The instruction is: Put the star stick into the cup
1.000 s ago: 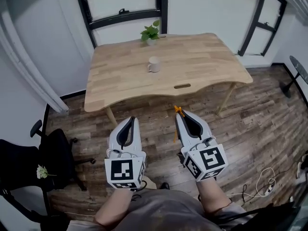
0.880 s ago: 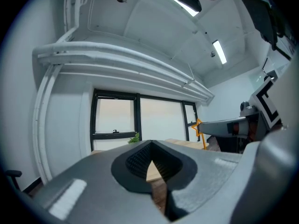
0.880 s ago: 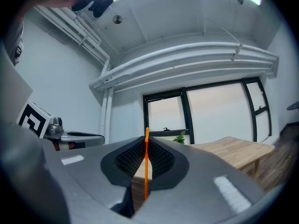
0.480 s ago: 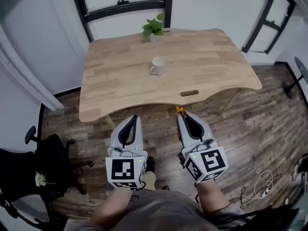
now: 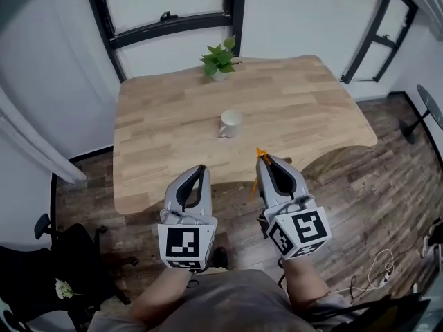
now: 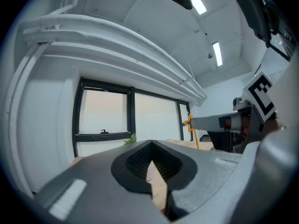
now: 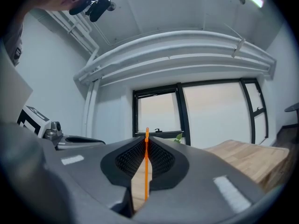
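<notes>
The star stick [image 7: 146,171] is pinched in your right gripper [image 5: 264,159], whose fingers [image 7: 164,160] are clenched on its thin orange shaft. It is carried in the air over the near edge of the bench [image 5: 159,133], not yet anywhere near the cup's mouth.

So the pickup is done. What is left, as I judge it, is the carry out over the bench, lining the lower end up with the opening, lowering it in and releasing it.

The stick stands roughly upright, crosswise to your level fingers. Its long axis runs up and down, with the star end poking above the fingertips and the plain tail hanging below them. In the left gripper view it leans a little, star end uppermost. The tail is the end that should go into the cup first.

The cup [image 5: 230,124] stands upright on the bench, farther away and slightly left of the stick, well apart from it, mouth up.

Your left gripper [image 5: 201,169] rides beside the right one, on its left, with its fingers closed together on nothing. A small potted plant [image 5: 219,59] sits at the bench's far edge, clear of the route.
</notes>
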The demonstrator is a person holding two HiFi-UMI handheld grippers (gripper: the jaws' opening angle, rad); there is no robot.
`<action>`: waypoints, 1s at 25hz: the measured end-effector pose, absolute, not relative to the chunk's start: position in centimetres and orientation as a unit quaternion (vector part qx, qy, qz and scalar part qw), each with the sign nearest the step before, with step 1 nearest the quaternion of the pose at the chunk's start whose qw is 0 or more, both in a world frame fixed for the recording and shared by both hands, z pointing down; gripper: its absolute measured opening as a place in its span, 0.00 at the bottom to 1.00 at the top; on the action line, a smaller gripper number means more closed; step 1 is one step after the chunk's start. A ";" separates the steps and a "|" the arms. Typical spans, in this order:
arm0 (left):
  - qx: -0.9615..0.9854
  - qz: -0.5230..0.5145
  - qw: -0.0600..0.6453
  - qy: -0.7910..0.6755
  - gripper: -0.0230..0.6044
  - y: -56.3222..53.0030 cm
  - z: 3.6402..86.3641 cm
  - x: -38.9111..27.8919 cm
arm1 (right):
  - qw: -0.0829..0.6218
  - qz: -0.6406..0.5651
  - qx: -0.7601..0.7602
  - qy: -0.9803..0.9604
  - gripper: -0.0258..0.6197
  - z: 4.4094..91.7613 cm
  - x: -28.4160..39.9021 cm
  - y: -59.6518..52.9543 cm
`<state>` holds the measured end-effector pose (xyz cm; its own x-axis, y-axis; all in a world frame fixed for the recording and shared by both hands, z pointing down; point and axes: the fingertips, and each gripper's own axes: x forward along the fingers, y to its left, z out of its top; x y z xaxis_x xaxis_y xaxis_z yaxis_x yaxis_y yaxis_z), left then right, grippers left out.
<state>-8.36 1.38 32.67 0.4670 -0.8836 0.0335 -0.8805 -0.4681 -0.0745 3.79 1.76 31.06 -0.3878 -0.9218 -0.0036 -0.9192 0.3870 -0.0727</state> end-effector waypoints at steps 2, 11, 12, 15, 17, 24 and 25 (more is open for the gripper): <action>-0.859 -0.031 0.027 0.510 0.04 0.3 32.4 -8.5 | 0.025 -0.023 -0.557 0.830 0.11 30.6 3.5 1.0; -0.869 -0.032 0.022 0.493 0.04 -3.7 32.7 -8.2 | 0.020 -0.021 -0.577 0.816 0.11 30.5 4.1 -1.6; -0.870 -0.034 0.019 0.491 0.04 -4.0 33.0 -8.0 | 0.018 -0.024 -0.579 0.815 0.11 30.7 4.3 -1.9; -0.873 -0.041 0.011 0.487 0.04 -5.1 33.8 -7.4 | 0.014 -0.033 -0.581 0.813 0.11 31.4 4.9 -3.0; -0.872 -0.046 0.009 0.487 0.04 -6.0 34.4 -7.1 | 0.012 -0.041 -0.582 0.812 0.11 32.2 5.2 -4.0; -0.867 -0.062 0.006 0.495 0.04 -9.9 35.5 -6.1 | 0.011 -0.063 -0.570 0.819 0.11 33.8 6.1 -8.1; -0.865 -0.064 0.006 0.498 0.04 -10.6 35.6 -6.0 | 0.012 -0.066 -0.568 0.820 0.11 34.0 6.3 -8.9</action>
